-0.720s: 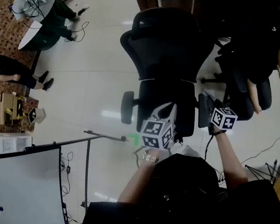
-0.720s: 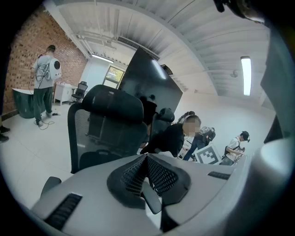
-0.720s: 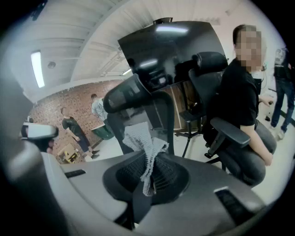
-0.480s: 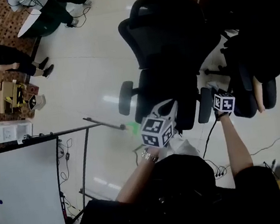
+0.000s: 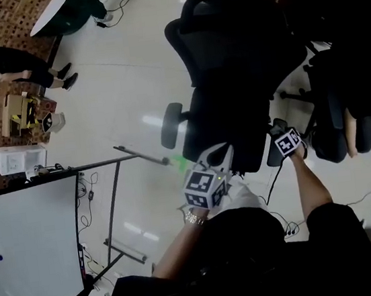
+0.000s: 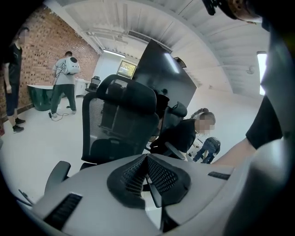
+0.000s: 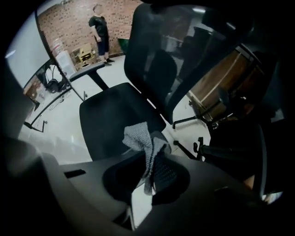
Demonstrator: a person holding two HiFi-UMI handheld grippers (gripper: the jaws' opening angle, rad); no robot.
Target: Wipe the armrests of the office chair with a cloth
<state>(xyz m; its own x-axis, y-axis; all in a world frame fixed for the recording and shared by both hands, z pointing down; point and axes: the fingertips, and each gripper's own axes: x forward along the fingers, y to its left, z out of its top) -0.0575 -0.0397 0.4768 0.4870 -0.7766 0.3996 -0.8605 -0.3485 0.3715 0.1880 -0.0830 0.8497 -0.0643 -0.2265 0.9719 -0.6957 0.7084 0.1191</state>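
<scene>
The right gripper (image 7: pixel 153 156) has its fingers pinched on one grey knitted cloth (image 7: pixel 139 134), which bunches up above the tips and hangs in a strip between them. Over the last moment this gripper has slid forward and inward. It was just beside the armrest (image 5: pixel 273 157) on its own side, and in the head view it now lies over that pad, so the wipe of this armrest looks to be starting or under way. Actual contact of cloth on pad cannot be seen, since the right gripper view shows only the seat beyond the fingers. The left gripper (image 6: pixel 147 156) has its fingers pressed together on nothing. It has barely shifted and hangs short of the seat's front edge, well apart from the other armrest (image 5: pixel 171 125), which is probably not wiped yet. Counted: two grippers, one cloth, one office chair (image 5: pixel 241 55) with two armrests, a second chair (image 5: pixel 337 141) beyond the right fingers, and one whiteboard (image 5: pixel 29 246) off to the left.
</scene>
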